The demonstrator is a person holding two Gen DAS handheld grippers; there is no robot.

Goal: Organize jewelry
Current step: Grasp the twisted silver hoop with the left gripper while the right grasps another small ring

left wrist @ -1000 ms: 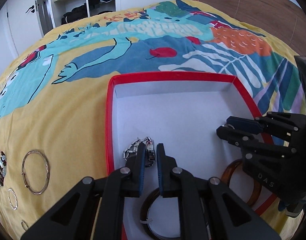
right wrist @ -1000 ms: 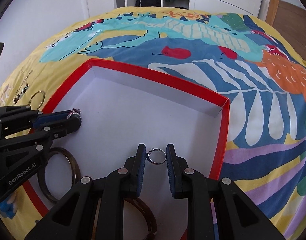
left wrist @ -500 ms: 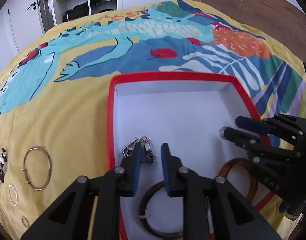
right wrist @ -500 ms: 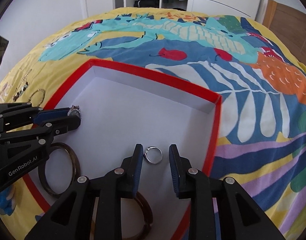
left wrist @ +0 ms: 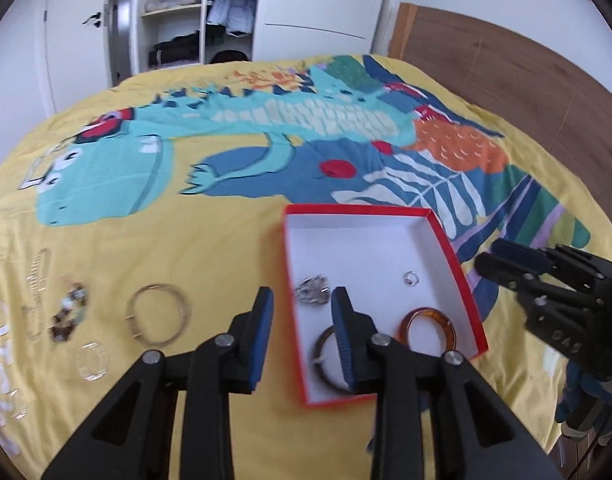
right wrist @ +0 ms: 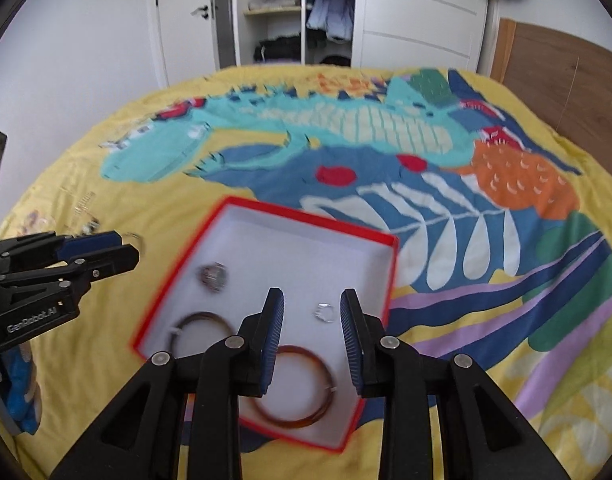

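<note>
Red-rimmed box [left wrist: 458, 276] — smooth amber bangle [left wrist: 428, 330], ring [left wrist: 411, 279].

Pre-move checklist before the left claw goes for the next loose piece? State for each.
1. Left claw open and empty: ok.
2. Right claw open and empty: ok; the small ring lies on the box floor between its fingers, not gripped.
3. Pieces already in the red box: ok; chain bundle, dark bangle and amber bangle all inside.
4. Next target visible: ok; gold bangle lies flat on the bedspread, left of the box.
5. Path from claw to gold bangle unobstructed: ok.
6. Count of the small pieces at far left: cannot tell, blurred.
</note>
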